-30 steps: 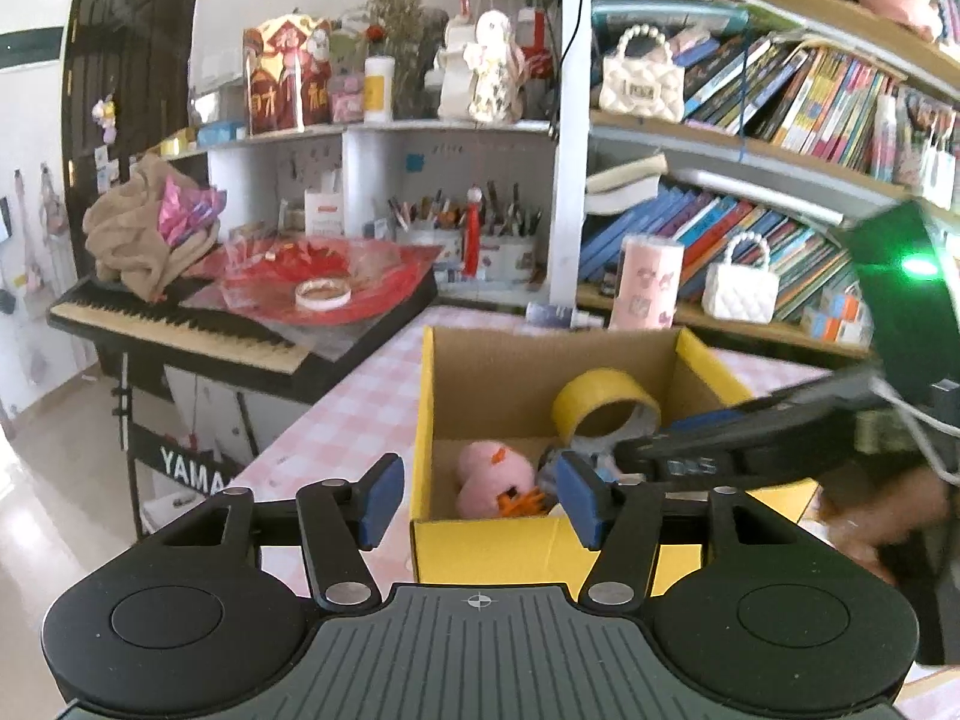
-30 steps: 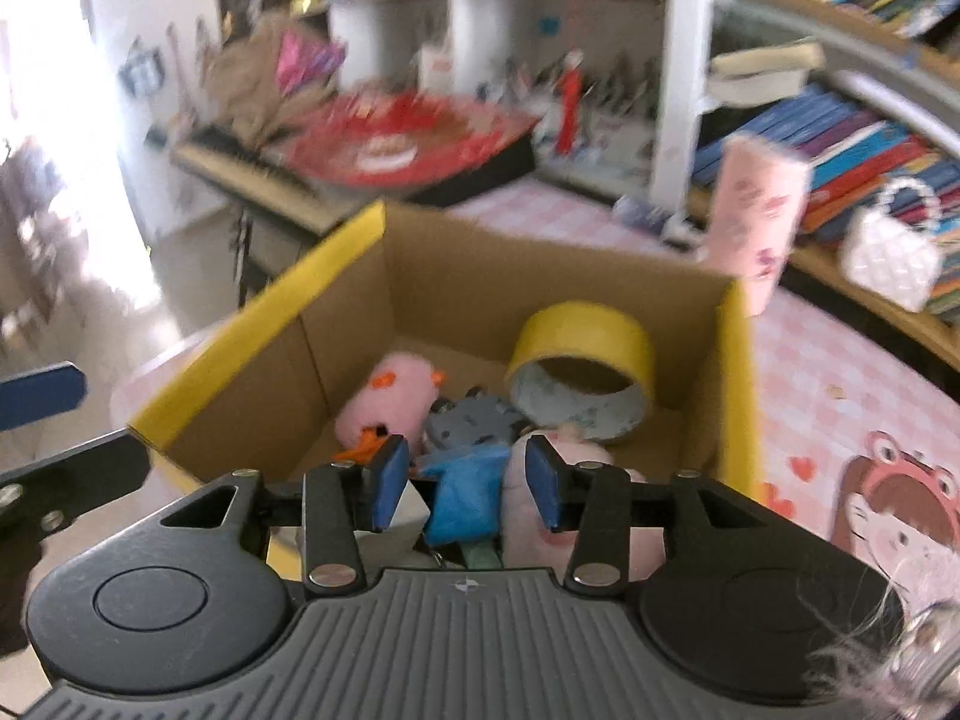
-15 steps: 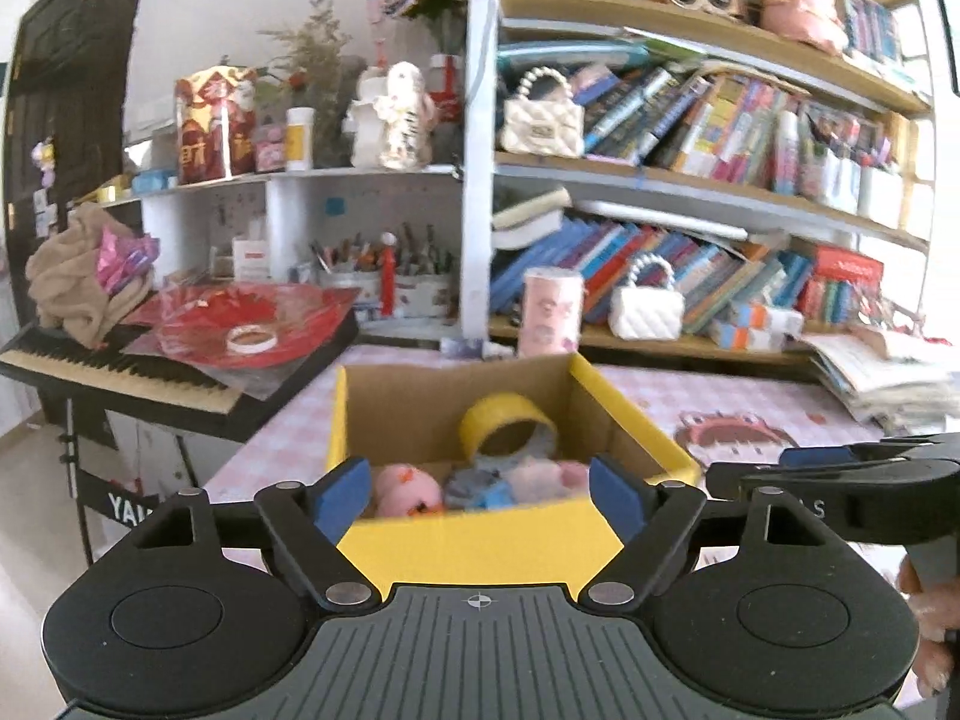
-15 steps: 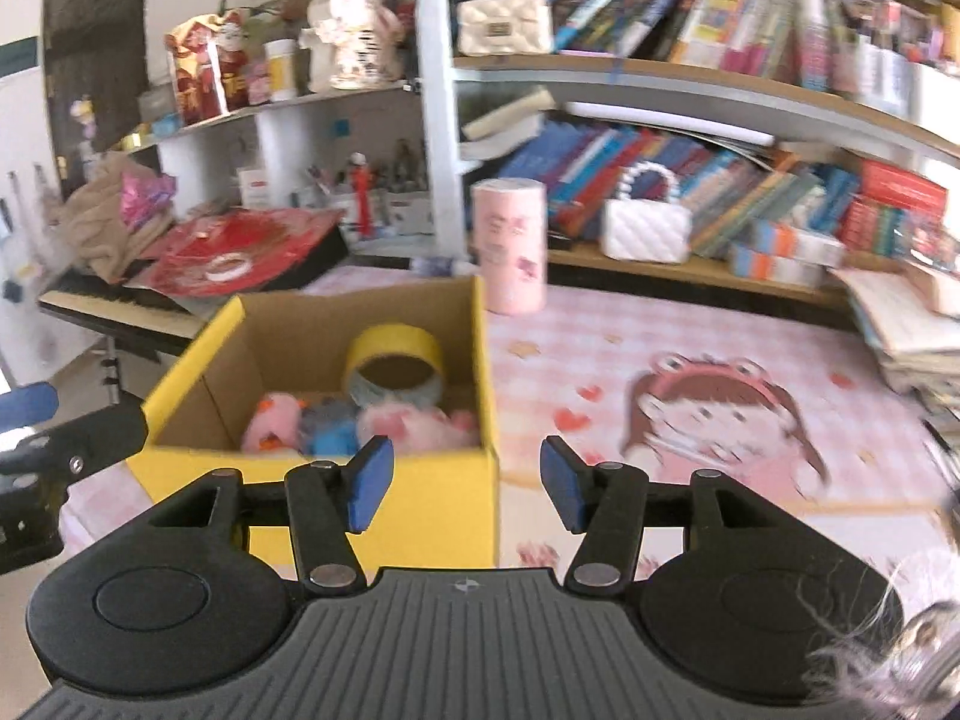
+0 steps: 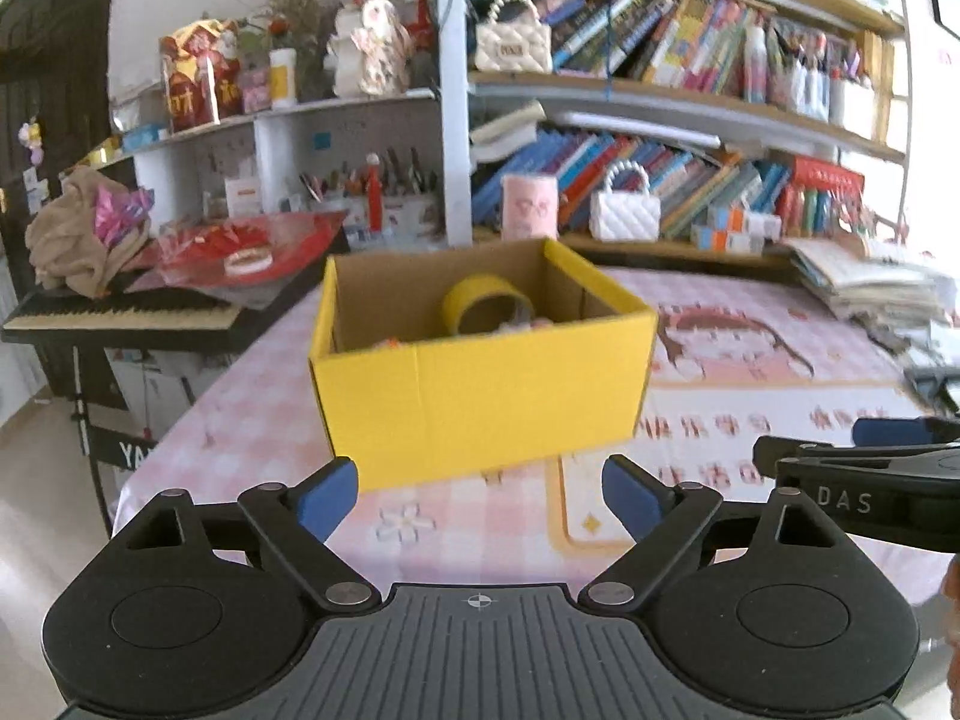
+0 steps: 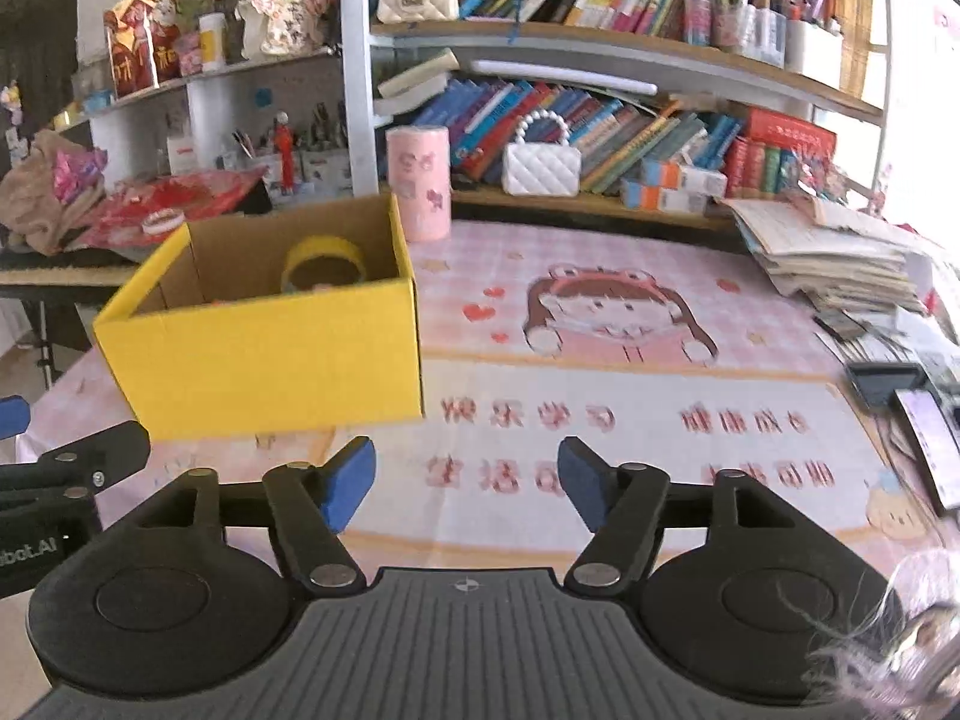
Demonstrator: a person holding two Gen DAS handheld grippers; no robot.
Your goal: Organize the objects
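Where it sits, yellow box [image 5: 480,396], tape roll [image 5: 480,306] inside

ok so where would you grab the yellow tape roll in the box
Grip the upper arc of the tape roll, one finger through its open centre and one outside, coming from above. It stands on edge, leaning near the back wall of the box, whose sides block any level approach.

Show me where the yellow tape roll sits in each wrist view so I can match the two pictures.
Left wrist view: the yellow tape roll stands on edge inside the yellow cardboard box, just above picture centre.
Right wrist view: the yellow tape roll shows over the box's near wall, left of centre.
Shared landmark: the pink cylindrical canister behind the box, toward the bookshelf.
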